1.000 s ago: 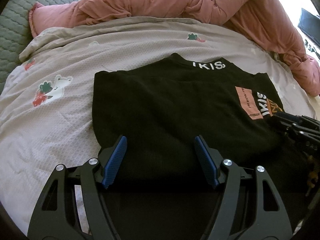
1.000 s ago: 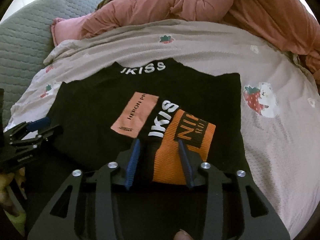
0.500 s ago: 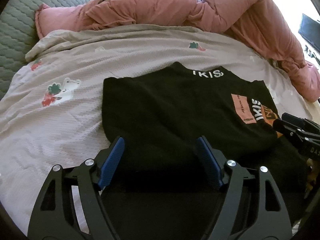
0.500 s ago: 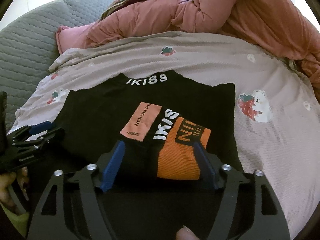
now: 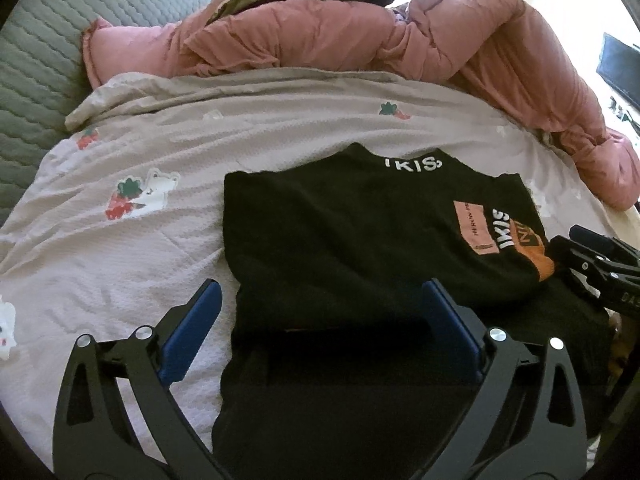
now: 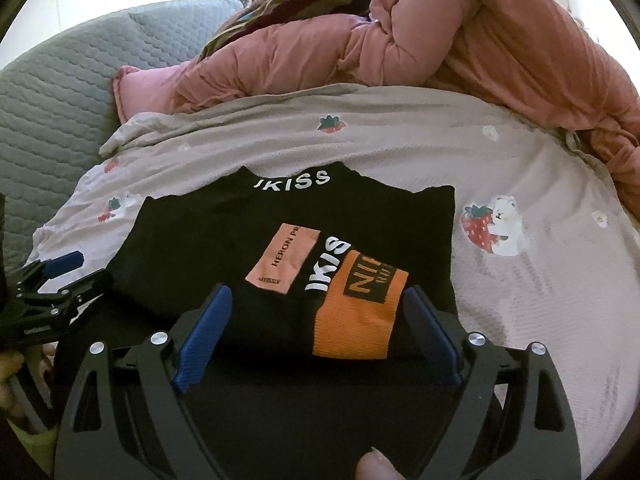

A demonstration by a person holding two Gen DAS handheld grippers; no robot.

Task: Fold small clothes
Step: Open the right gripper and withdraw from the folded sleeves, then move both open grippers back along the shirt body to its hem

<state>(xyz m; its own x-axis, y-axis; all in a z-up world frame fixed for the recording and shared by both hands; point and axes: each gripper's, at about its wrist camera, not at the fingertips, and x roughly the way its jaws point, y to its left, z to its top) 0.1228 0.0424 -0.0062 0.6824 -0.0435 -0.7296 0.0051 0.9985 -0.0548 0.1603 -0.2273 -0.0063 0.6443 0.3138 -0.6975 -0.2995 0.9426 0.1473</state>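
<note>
A black shirt (image 5: pixel 360 232) (image 6: pixel 192 248) with white lettering at the collar, a pink patch and an orange panel lies folded on the bedspread. My left gripper (image 5: pixel 320 300) hovers over its near left edge, its jaws still opening wide, the blue pads clear of the cloth. My right gripper (image 6: pixel 320 304) hangs over the near right part by the orange panel (image 6: pixel 356 320), jaws also opening, nothing pinched. Each gripper shows at the side of the other's view: the right gripper (image 5: pixel 592 264) and the left gripper (image 6: pixel 60 276).
The pale bedspread (image 5: pixel 120 260) (image 6: pixel 540 300) has strawberry and bear prints. A bunched pink quilt (image 5: pixel 340 36) (image 6: pixel 460 40) lies along the far side and right. A grey quilted headboard (image 5: pixel 36 56) rises at the left. A person's fingertip (image 6: pixel 372 468) shows at the bottom.
Both grippers have let go of the shirt's folded edge, opened wide and lifted back a little. The shirt now lies flat and looks smaller in both views.
</note>
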